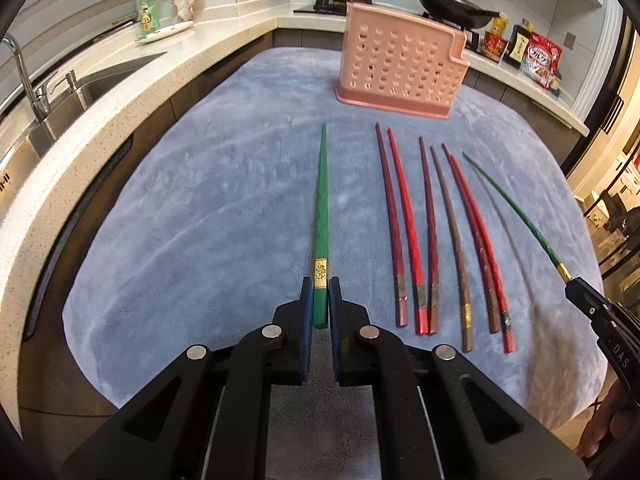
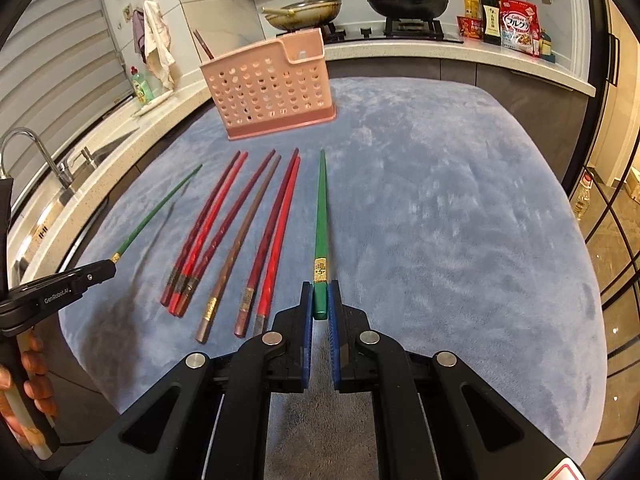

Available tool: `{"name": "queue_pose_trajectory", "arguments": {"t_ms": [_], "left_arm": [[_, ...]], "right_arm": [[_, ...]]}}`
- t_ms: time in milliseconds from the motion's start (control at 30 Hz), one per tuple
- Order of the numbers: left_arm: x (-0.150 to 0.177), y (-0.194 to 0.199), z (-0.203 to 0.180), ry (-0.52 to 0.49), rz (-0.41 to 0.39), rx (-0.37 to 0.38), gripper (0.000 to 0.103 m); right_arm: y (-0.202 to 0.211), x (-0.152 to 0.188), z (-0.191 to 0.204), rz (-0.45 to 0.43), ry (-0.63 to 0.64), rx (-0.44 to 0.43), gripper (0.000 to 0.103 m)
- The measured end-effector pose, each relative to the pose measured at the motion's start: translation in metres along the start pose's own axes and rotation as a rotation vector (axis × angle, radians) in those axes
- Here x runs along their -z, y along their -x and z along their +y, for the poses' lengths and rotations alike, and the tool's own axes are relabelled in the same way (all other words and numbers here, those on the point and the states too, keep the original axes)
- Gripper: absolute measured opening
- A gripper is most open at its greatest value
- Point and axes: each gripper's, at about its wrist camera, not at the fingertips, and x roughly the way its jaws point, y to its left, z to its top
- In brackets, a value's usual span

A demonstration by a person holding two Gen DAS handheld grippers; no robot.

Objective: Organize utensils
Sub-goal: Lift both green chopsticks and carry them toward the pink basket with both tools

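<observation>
Chopsticks are my concern, and each claw is clenched on a green one by its thick, gold-banded end. In the left wrist view the left claw [image 1: 321, 312] pinches the left green chopstick [image 1: 321, 200], whose long axis runs straight ahead toward 12 o'clock, tip forward. The right claw [image 2: 320, 304] holds the right green chopstick [image 2: 321, 208] the same way. The pink holder [image 1: 400, 68] stands on the blue cloth [image 1: 200, 220] over the bench: from the left claw it sits at about 1 o'clock, from the right claw at about 11 o'clock, so I judge it lies roughly between the two lines of aim, neither hand plainly nearer. Seven red and brown chopsticks [image 1: 430, 236] lie side by side on the cloth between the claws, tips toward the holder. I judge the coming move turns on swinging each tip inward and up over the holder's rim. The holder's open top and compartments are hidden from both views; one dark stick [image 2: 204, 46] pokes out of it. Whether both green sticks are clear of the cloth I cannot tell for certain.
</observation>
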Motion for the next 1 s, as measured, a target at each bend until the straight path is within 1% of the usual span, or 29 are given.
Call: {"name": "queue_pose_trajectory", "arguments": {"t_ms": [333,533,800,1000], "left_arm": [[-0.026,0.036,0.005,0.032,-0.079,0.030,0.007],[-0.052,0.056,0.009,0.043,-0.135,0.034,0.007],[-0.090,0.064,0.015,0.046,-0.179,0.031,0.007],[-0.118,0.066,0.013,0.032,-0.216,0.022,0.007]], "right_arm": [[0.038,-0.033,0.002,-0.118,0.006,-0.017,0.007],[0.058,-0.062,0.002,-0.185,0.000,-0.018,0.007],[0.070,-0.100,-0.003,-0.254,-0.013,-0.015,0.007],[0.070,-0.126,-0.006,-0.289,-0.024,-0.019,0.007]]}}
